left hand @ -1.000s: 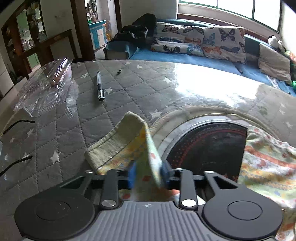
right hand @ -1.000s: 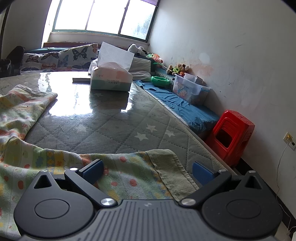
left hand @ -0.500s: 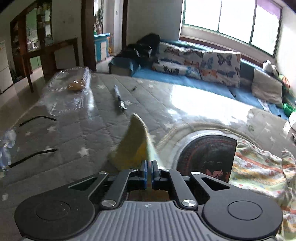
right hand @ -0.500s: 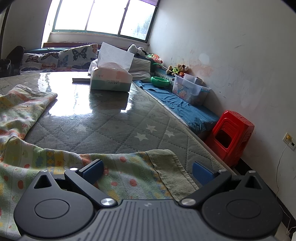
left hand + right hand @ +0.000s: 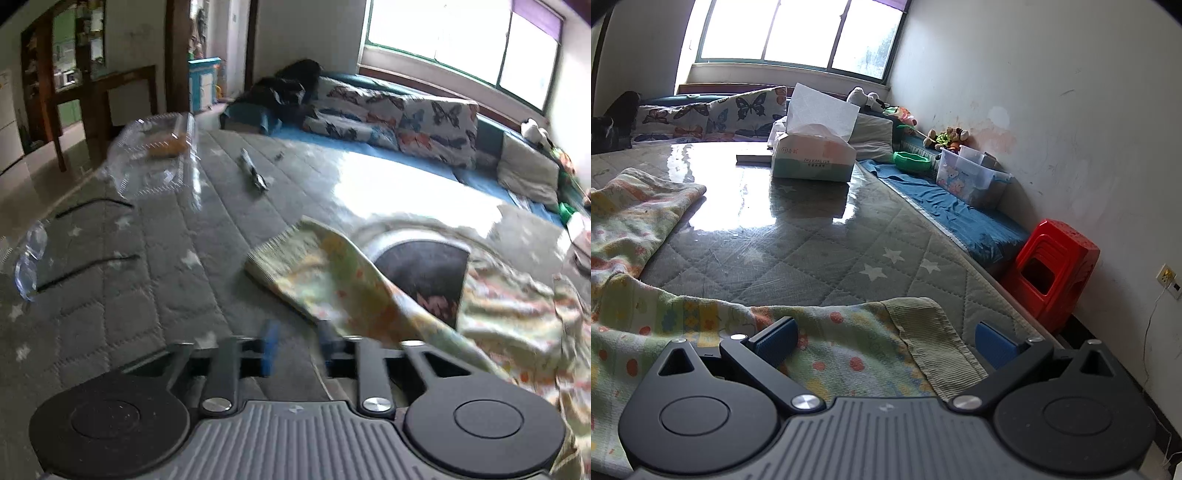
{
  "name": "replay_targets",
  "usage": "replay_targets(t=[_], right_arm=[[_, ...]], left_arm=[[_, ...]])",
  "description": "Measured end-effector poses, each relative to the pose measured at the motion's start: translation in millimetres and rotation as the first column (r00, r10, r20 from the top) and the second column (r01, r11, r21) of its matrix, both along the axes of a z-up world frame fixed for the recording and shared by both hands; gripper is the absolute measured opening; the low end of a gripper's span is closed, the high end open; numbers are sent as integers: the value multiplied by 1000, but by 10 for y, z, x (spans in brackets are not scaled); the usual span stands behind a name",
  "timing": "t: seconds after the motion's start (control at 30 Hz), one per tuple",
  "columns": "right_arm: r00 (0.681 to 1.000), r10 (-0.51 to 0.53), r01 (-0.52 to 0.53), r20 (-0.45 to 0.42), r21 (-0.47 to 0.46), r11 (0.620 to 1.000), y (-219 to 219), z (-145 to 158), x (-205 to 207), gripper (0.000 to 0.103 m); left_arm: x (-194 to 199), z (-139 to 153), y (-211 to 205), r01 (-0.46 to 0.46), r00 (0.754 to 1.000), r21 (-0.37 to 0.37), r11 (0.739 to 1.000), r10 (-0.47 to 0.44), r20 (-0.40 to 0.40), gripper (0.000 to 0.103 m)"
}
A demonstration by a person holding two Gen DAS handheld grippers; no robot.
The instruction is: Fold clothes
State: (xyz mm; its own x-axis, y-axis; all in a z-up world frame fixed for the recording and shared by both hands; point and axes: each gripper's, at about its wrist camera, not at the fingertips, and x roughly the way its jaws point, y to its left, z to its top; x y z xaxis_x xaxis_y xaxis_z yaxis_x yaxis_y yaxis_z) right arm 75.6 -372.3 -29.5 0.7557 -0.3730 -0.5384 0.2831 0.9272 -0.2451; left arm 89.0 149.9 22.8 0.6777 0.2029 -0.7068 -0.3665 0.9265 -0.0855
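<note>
A pale green patterned garment (image 5: 332,273) with a ribbed cuff lies on the grey quilted table. In the left wrist view my left gripper (image 5: 295,347) is open with a small gap between the blue pads. The garment's sleeve drapes past its right finger (image 5: 327,338), not clamped. The frame is blurred. In the right wrist view my right gripper (image 5: 886,339) is wide open just above another part of the garment (image 5: 849,354), near its ribbed cuff (image 5: 934,343).
A clear plastic container (image 5: 159,158), a pen (image 5: 253,173) and black cables (image 5: 88,269) lie on the left of the table. A tissue box (image 5: 812,158) stands at the far end. A red stool (image 5: 1052,269) stands by the wall at right.
My left gripper was shut on the sleeve and lifting it half a second ago. Now its jaws have parted and the sleeve has fallen to the right. The right gripper has not moved.
</note>
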Motion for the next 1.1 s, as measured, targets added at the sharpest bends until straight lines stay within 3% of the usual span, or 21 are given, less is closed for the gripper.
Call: replay_targets(t=[0.13, 0.23, 0.4, 0.5, 0.6, 0.67, 0.77, 0.83, 0.9, 0.97, 1.0, 1.1], right_arm=[[999, 45, -45, 9, -59, 997, 91, 67, -19, 103], [989, 147, -146, 16, -35, 989, 215, 213, -55, 103], [926, 377, -377, 9, 62, 924, 548, 383, -88, 103], [887, 461, -459, -5, 80, 885, 754, 394, -98, 103], [864, 503, -501, -13, 75, 862, 890, 398, -77, 103], [856, 517, -514, -10, 87, 853, 934, 424, -26, 103], [845, 535, -529, -17, 126, 839, 942, 439, 117, 103], [841, 540, -529, -27, 167, 832, 928, 429, 261, 103], [840, 542, -524, -35, 212, 825, 925, 426, 394, 103], [838, 545, -523, -39, 234, 820, 944, 419, 511, 103], [837, 546, -523, -41, 235, 819, 962, 417, 566, 103], [834, 550, -530, -55, 201, 824, 1059, 393, 734, 103]], left_arm=[[-91, -62, -217, 82, 997, -17, 996, -82, -12, 54], [-188, -99, -403, 156, 988, -41, 987, -156, -18, 57], [-251, -189, -697, 252, 966, -107, 962, -257, -31, 60], [-283, -193, -800, 283, 958, -160, 946, -288, -10, 63], [-360, -194, -909, 351, 933, -208, 913, -359, 0, 71], [-411, -197, -997, 393, 916, -197, 898, -402, -5, 77], [-480, -230, -1140, 445, 891, -170, 879, -454, -16, 77], [-512, -252, -1215, 469, 880, -140, 872, -474, -8, 73], [-538, -262, -1253, 490, 870, -128, 862, -494, 3, 54], [-560, -267, -1277, 516, 854, -139, 845, -520, 10, 24], [-570, -269, -1286, 529, 846, -151, 835, -534, 12, 15], [-656, -255, -1334, 579, 813, -121, 807, -582, 10, 6]])
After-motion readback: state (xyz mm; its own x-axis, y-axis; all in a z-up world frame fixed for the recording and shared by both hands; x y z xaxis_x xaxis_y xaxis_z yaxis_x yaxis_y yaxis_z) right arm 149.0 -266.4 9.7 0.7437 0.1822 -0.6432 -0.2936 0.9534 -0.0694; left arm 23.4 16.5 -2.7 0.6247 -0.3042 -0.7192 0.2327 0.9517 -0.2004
